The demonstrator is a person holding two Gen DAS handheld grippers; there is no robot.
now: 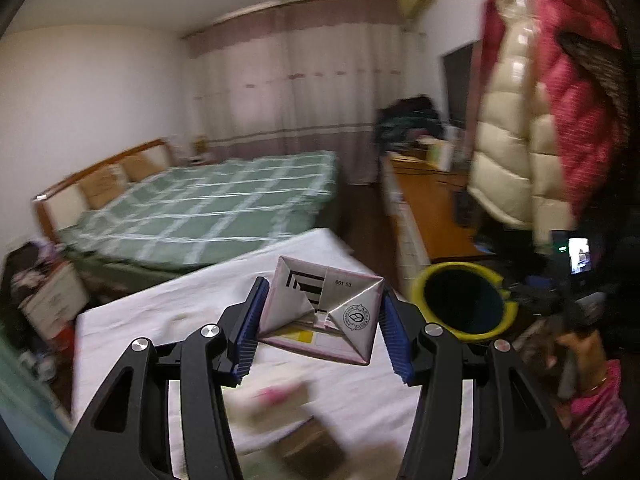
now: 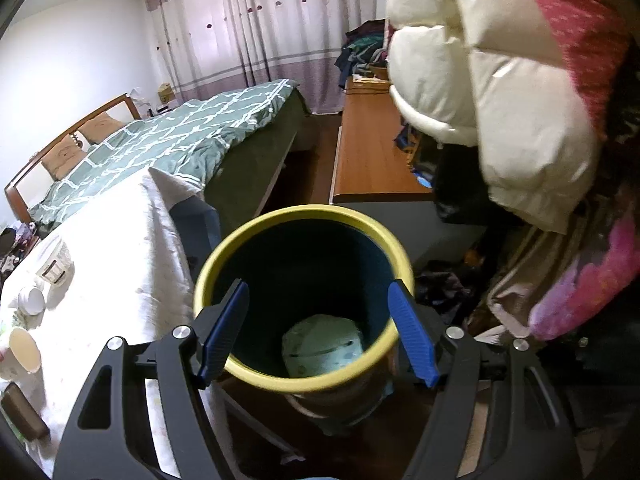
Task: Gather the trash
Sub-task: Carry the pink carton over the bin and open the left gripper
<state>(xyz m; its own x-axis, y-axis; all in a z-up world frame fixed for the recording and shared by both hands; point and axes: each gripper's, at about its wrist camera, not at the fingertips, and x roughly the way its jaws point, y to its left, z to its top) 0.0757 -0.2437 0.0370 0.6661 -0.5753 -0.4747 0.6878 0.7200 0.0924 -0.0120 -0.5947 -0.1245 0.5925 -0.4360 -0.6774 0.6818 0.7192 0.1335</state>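
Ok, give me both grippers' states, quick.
Left gripper: shut on the folded carton.
Right gripper: fingers clamped across the yellow-rimmed bin, holding it.

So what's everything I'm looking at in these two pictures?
Carton: one, white and pink, clamped in the left gripper.
Bin: one, yellow rim, dark inside, beside the table, the right gripper's fingers either side of it.
Pale green packet: one, at the bin's bottom.
Table: one, white cloth.
Cups: two, white, on the table's left.
Bed: one, green checked cover.
Jackets: cream and red, hanging right.
Left gripper: black, blue pads.
Right gripper: black, blue pads.
Hand: one, pink sleeve, holding the right gripper.
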